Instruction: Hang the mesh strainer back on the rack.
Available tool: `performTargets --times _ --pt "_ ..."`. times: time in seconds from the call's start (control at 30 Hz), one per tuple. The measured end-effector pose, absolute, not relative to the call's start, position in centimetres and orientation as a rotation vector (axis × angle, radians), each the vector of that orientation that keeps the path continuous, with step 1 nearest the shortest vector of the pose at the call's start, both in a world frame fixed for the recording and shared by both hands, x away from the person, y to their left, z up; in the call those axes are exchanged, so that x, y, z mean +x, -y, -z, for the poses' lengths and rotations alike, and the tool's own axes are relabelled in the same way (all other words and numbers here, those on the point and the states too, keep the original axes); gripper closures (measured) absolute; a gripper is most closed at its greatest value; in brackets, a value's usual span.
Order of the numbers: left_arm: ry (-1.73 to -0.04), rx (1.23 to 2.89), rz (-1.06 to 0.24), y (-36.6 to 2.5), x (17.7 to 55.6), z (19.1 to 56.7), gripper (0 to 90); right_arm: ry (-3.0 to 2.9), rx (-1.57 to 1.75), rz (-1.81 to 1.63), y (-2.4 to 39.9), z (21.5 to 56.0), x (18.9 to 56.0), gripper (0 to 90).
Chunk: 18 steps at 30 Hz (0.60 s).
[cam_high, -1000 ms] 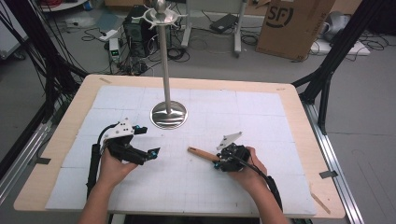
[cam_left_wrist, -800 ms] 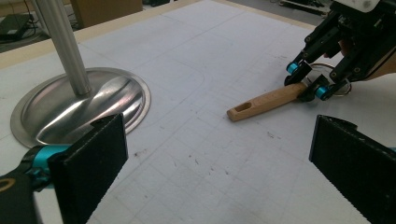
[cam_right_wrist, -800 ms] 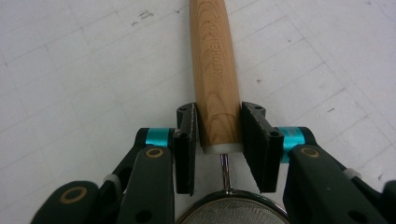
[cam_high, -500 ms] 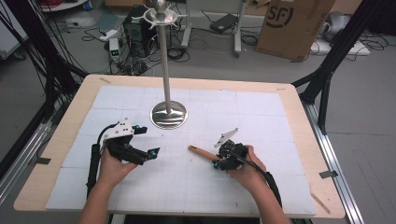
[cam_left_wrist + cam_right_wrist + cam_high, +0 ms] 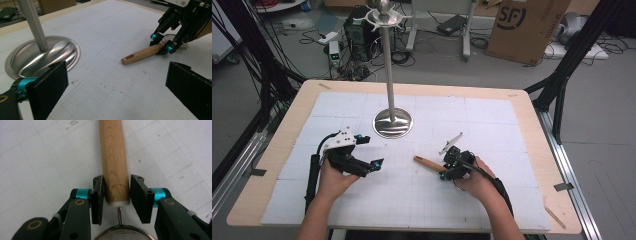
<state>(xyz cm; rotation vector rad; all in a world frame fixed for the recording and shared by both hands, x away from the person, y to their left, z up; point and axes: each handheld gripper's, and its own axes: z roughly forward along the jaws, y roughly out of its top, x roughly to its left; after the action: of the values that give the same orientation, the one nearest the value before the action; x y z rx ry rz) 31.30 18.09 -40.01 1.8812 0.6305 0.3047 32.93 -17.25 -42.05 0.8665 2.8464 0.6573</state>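
The right gripper [image 5: 450, 169] holds its 2 jaws on either side of the wooden handle [image 5: 114, 160] of a small strainer, close to the end where a thin metal wire leaves the wood and meets the mesh bowl [image 5: 122, 234]. The jaws have just been closing, with the handle between them. In the right gripper view the left pad lies against the wood, while a thin gap seems to remain at the right pad, so the grip looks closed on the handle, though not certainly firm. The handle lies flat on the white gridded counter [image 5: 492, 125], its free end pointing toward the left gripper [image 5: 367, 152]. That gripper rests nearby with its jaws wide apart and nothing between them, just beside the round base of the steel stand [image 5: 392, 122].
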Motion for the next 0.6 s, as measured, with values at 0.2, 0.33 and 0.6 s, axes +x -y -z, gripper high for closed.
performTargets --times 0.2,0.33,0.6 --pt "-0.635 1.880 -0.309 -18.2 31.3 40.0 5.1 -2.831 0.872 -0.654 17.2 42.0 32.8 68.5" --pt "-0.638 1.880 -0.309 -18.3 31.3 40.0 5.1 -2.804 0.811 -0.678 17.0 41.8 32.5 68.7" --pt "-0.638 1.874 -0.307 -18.4 31.3 39.9 5.0 -2.676 0.817 -0.928 18.1 39.7 32.4 68.6"
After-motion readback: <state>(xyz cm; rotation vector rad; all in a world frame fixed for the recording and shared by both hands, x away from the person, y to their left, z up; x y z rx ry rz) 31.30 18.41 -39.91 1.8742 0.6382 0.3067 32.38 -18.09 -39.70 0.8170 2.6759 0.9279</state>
